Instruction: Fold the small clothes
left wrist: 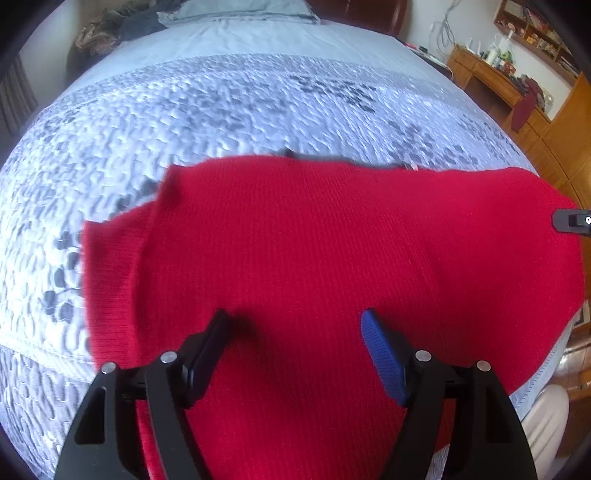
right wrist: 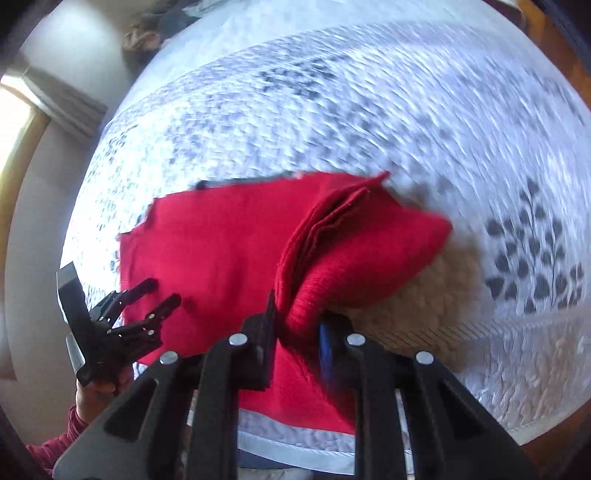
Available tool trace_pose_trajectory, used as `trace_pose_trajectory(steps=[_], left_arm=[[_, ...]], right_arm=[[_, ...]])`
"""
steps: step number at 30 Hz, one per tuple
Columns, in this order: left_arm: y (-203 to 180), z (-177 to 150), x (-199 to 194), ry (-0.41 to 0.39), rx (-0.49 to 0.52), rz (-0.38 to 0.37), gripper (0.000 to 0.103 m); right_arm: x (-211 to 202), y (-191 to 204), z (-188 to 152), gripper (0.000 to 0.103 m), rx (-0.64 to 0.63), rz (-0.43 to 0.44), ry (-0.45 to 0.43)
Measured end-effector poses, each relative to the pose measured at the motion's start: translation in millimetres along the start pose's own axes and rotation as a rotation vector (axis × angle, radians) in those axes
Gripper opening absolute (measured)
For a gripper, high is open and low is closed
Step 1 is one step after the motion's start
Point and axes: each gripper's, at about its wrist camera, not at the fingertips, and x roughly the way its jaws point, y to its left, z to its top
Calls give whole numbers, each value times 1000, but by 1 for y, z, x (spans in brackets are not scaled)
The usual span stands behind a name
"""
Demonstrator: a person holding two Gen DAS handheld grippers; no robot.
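Observation:
A red knit garment (left wrist: 314,251) lies spread on the bed near its front edge. My left gripper (left wrist: 295,332) is open and empty, hovering just above the garment's near part; it also shows in the right wrist view (right wrist: 162,291) at the garment's left side. My right gripper (right wrist: 297,325) is shut on a bunched fold of the red garment (right wrist: 332,258) at its right end and lifts that layered end off the bed. A tip of the right gripper (left wrist: 572,220) shows at the right edge of the left wrist view.
The bed carries a white quilted cover with grey leaf print (left wrist: 221,110). Pillows and dark clothes (left wrist: 147,18) lie at the far end. A wooden desk with shelves (left wrist: 517,74) stands at the right. The bed's front edge (right wrist: 295,454) is close below.

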Motion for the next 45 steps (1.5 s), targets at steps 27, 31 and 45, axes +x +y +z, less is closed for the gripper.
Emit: trace_pose_trajectory(steps=[27,31,45], left_arm=[[56,-7,2,12,-65,-52,77],[63,-7,-3,26,-99,-90,77],[75,-2,-19,93,-222,-121,77]], right_arm=[[11,141,-46,72,-400,49,-6],[15,131,-77,73,-450,18,25],[109,181,-155,50,-702,-151,73]])
